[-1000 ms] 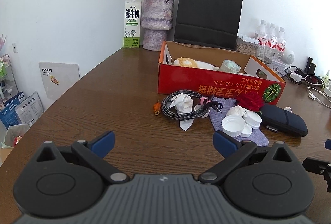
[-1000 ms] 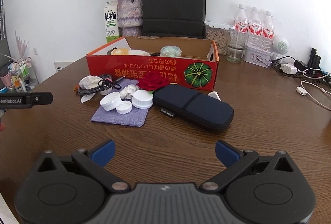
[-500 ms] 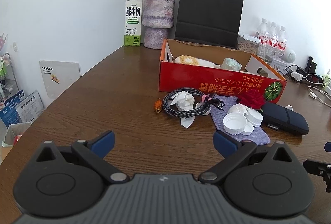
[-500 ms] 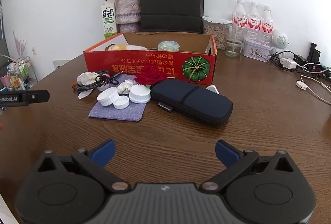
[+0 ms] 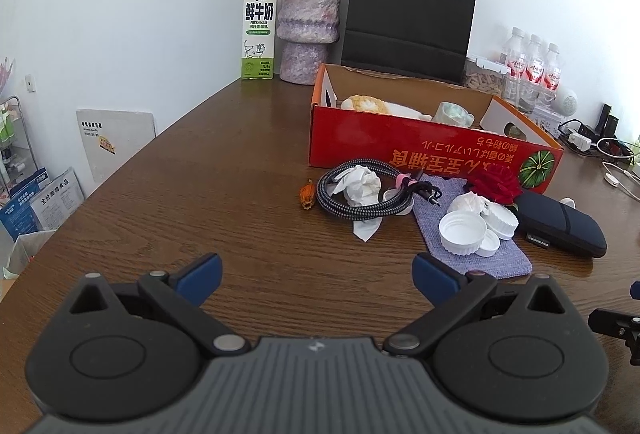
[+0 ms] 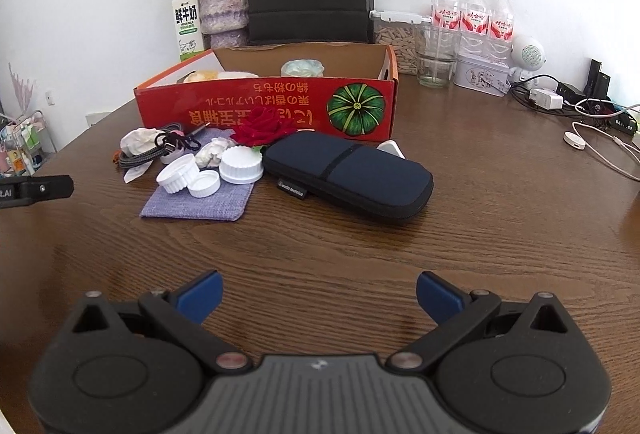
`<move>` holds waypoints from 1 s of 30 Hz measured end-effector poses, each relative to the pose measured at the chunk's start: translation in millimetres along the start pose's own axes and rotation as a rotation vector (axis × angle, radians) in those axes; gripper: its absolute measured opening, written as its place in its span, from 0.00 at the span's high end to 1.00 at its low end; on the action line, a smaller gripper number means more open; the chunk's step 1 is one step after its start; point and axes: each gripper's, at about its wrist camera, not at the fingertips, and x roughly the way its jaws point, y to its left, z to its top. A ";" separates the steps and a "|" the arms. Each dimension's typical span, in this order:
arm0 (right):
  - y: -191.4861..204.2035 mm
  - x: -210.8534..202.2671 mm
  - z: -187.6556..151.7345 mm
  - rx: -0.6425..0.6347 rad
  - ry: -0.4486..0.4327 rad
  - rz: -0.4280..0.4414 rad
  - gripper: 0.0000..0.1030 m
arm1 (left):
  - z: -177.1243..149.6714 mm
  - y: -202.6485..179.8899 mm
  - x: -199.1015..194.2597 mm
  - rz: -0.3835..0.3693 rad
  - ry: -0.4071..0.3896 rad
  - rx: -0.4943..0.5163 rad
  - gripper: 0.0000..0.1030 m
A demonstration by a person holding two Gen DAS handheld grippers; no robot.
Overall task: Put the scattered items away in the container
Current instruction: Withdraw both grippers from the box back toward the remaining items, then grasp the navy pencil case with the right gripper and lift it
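The tidying is barely under way, by my reading: the red cardboard box (image 5: 420, 149) at the far middle of the desk (image 5: 200, 193) already holds a yellow-and-white soft thing (image 5: 380, 105) and a pale green roll (image 5: 454, 112), but nearly everything else lies outside it, just in front of its near wall. Left to move are the braided cable (image 5: 360, 207) with a crumpled tissue (image 5: 360, 185) in its coil, a small dried orange bud (image 5: 307, 194) at its left, the purple cloth (image 5: 476, 246) carrying three white caps (image 5: 462, 233) and another tissue wad, the red rose (image 5: 498, 183) touching the box front, and the dark zip case (image 5: 560, 224) at the right. The left hand-held gripper (image 5: 316, 276) hangs wide and empty above bare desk, well short of the pile; the right hand-held gripper (image 6: 318, 294) is likewise wide and empty. The left view alone shows the bud clearly and the cable's whole loop. The right view alone shows the case's full length, a small white object (image 6: 394, 147) behind it, and the glass (image 6: 434, 63) and tin (image 6: 482, 73) right of the box.
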 end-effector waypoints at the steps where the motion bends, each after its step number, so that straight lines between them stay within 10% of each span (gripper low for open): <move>1: -1.5 1.5 0.1 0.004 0.002 -0.001 0.00 | 0.0 -0.6 0.6 0.002 0.002 0.002 0.00; 24: -12.1 54.8 81.0 -0.258 -0.055 0.051 0.00 | 23.6 -5.7 21.7 0.033 0.002 0.025 0.00; 30: -12.5 87.3 96.9 -0.318 0.007 0.188 0.24 | 28.3 -6.4 22.6 0.042 -0.001 0.026 0.00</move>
